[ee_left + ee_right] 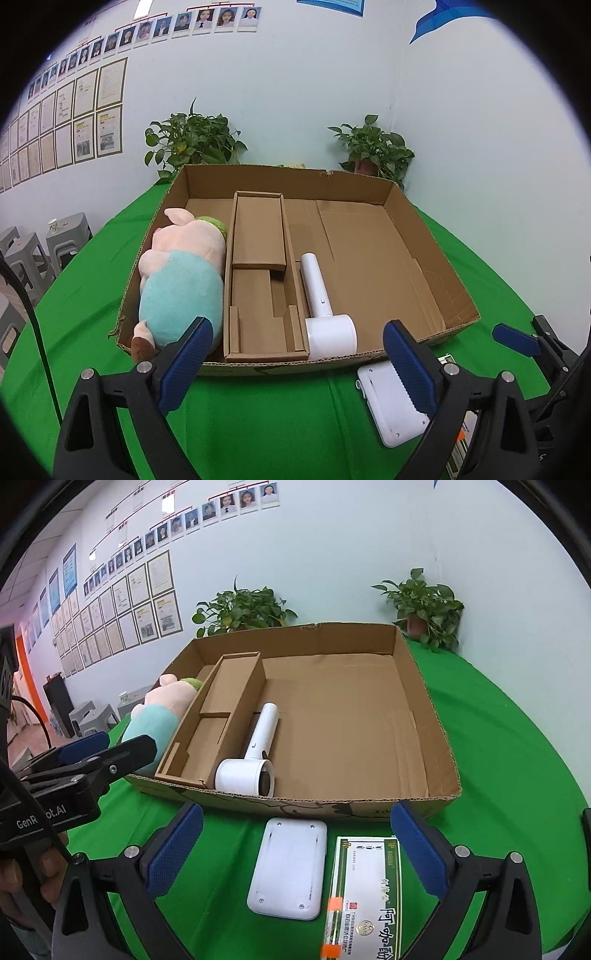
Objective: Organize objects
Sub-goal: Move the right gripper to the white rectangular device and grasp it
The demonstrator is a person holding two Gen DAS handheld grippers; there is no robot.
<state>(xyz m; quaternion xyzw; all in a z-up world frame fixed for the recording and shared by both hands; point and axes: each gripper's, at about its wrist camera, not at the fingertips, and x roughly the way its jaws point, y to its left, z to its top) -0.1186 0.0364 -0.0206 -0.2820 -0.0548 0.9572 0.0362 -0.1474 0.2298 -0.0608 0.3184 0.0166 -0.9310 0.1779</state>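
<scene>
A shallow cardboard box (432, 266) (436, 738) sits on the green table. In it lie a plush pig (181, 273) (159, 712) at the left, a cardboard insert (258, 288) (221, 709), and a white hair dryer (325, 310) (251, 757). In front of the box lie a white flat device (388, 402) (288, 867) and a green-and-white medicine box (362, 897). My left gripper (295, 373) is open and empty before the box. My right gripper (295, 853) is open and empty, above the white device and the medicine box.
Two potted plants (192, 140) (373, 147) stand behind the box against the wall. Grey stools (33, 254) stand off the table's left. The left gripper's body (74, 771) shows at the left of the right wrist view.
</scene>
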